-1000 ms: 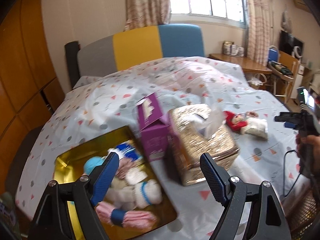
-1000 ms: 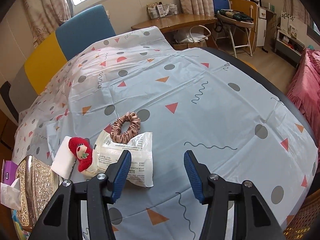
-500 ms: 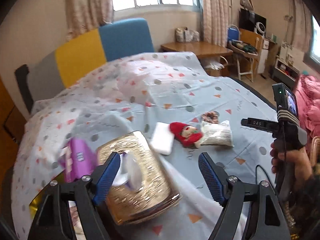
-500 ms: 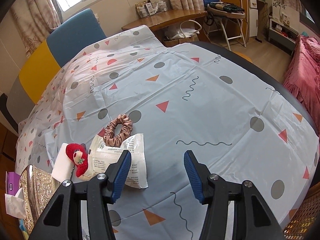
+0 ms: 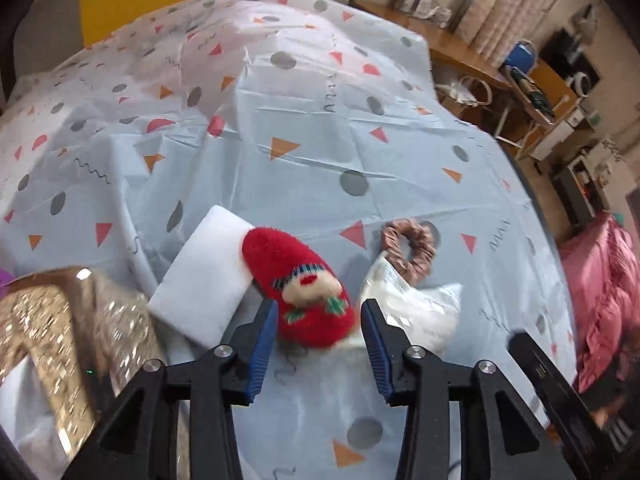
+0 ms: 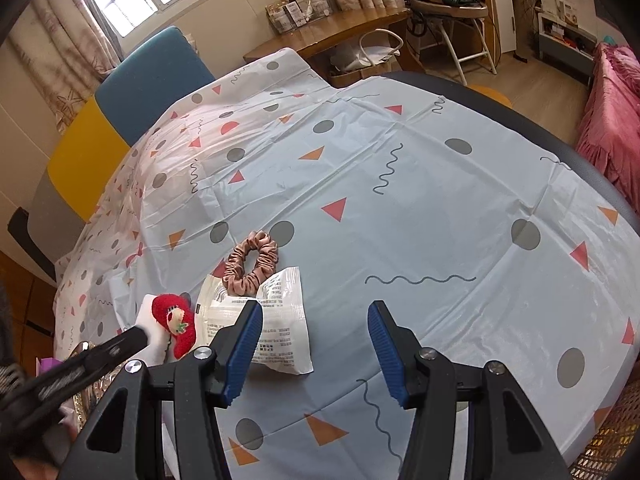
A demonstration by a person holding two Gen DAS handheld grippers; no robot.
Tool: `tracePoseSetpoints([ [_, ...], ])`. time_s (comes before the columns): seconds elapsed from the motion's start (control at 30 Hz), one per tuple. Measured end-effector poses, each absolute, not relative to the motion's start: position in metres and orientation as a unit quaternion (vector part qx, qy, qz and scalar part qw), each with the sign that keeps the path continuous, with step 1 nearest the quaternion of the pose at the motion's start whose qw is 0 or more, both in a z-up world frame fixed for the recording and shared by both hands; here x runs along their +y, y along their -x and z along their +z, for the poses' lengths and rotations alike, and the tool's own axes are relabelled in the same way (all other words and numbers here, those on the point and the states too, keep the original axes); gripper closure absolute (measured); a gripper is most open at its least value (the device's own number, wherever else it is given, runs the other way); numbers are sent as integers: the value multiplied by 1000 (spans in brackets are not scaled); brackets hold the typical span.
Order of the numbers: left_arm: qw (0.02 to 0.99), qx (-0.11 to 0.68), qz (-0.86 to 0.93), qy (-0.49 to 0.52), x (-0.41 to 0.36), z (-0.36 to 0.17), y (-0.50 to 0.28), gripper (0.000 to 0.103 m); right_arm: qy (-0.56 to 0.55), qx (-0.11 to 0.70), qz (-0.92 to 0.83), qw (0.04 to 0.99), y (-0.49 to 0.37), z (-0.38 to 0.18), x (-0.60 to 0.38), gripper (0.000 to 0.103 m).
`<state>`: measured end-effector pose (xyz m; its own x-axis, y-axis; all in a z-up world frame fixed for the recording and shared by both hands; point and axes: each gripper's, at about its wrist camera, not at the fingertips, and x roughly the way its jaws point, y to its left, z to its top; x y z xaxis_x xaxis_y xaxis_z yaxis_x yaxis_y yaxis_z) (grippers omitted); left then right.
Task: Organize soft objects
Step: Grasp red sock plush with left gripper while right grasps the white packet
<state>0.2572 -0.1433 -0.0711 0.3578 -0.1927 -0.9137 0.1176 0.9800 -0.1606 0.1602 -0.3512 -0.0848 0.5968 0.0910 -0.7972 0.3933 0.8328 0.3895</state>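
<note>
A red plush toy [image 5: 296, 280] with a small face lies on the patterned tablecloth, partly on a white foam pad [image 5: 204, 276]. My left gripper [image 5: 318, 316] points steeply down at it. Its jaws are closing with the toy's near end between them, and a thin gap shows on each side. A white plastic packet [image 5: 416, 312] and a pink scrunchie [image 5: 408, 248] lie just right of the toy. My right gripper [image 6: 316, 320] hovers open over bare cloth, its left finger above the packet [image 6: 276, 320]. The toy [image 6: 176, 320] and scrunchie [image 6: 252, 264] show there too.
A gold glittery tissue box [image 5: 60, 340] stands at the left, close to the foam pad. The tablecloth [image 6: 400, 208] stretches wide to the right, ending at the table's dark rim [image 6: 600, 184]. A desk and folding chair stand beyond, with pink bedding at the far right.
My left gripper swung right from the gold tray and tissue box, dropped over the red plush toy, and its jaws narrowed. The right gripper stayed nearly still.
</note>
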Motion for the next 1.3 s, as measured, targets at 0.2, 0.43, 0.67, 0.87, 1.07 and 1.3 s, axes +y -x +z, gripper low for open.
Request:
tracePoseSetpoints([
  [0.2,805,587,-52,67,-141,-104,-286,54,-297,439,-81,844,-159,-86,-355,47],
  [0.43,810,580,-79,43,-152,-111,-280,79,-301,446,-74,840,-161,-89,-353,47],
  [0.67,813,571,-109,8,-149,-108,-234,88,-301,450,-77,837,-160,-91,-356,47],
  [0.87,814,565,-134,-23,-149,-107,-208,90,-281,460,-65,840,-162,-91,-351,47],
  [1.07,807,558,-191,-46,-148,-106,-169,91,-101,480,84,868,-184,-74,-312,47],
  [1.3,813,537,-218,-55,-146,-111,-145,90,203,524,191,805,-191,-90,-264,39],
])
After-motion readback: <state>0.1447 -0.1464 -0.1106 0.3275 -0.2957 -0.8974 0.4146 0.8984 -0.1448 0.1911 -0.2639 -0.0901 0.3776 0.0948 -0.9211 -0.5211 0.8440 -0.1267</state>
